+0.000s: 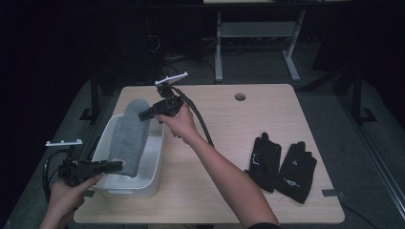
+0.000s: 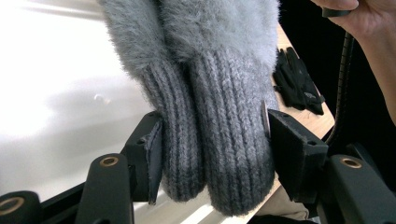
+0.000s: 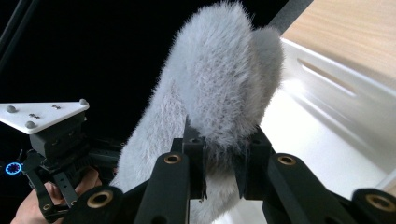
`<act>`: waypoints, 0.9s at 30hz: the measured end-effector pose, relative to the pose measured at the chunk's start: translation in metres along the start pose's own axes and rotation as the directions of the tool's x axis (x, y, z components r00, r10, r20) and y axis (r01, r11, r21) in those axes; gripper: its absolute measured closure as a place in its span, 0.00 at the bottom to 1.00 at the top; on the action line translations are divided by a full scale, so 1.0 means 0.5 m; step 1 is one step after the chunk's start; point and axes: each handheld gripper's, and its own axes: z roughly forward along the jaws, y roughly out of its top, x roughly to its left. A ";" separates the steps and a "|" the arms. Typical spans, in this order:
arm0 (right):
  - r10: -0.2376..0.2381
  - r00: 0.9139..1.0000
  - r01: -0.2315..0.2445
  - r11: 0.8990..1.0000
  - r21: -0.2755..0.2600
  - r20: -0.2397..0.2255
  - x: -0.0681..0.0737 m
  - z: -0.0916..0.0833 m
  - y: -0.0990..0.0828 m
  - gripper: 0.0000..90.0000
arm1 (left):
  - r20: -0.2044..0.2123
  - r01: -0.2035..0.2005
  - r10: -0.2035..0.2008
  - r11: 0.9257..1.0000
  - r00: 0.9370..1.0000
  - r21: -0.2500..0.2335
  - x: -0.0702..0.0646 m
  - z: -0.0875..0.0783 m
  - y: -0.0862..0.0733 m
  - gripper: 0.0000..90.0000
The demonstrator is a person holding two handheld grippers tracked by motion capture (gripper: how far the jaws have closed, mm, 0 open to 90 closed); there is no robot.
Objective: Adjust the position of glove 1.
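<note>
With both grippers clamped on the grey mittens, left gripper at the near cuffs, right gripper at the far tips, lower them level into the bin.

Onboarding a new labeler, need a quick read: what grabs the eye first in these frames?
The pair of fluffy grey mittens, stretched between both grippers over the white bin at the table's left. The left gripper clamps the ribbed cuffs, the right gripper pinches the fuzzy tips. Next, the two black gloves lying side by side on the wooden table, to the right.
</note>
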 end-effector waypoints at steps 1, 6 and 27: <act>0.004 1.000 -0.004 1.000 0.008 0.000 -0.004 0.009 -0.004 0.85 | 0.000 0.000 0.000 1.000 1.000 0.004 0.002 0.001 -0.002 0.46; 0.013 1.000 -0.013 1.000 0.024 0.001 -0.015 0.026 -0.015 0.84 | -0.015 0.007 -0.006 1.000 1.000 0.030 0.012 0.005 -0.014 0.46; 0.024 0.999 -0.026 0.996 0.083 0.025 -0.041 0.063 -0.046 0.84 | -0.078 -0.019 0.026 0.996 0.997 0.090 0.019 0.020 -0.040 0.45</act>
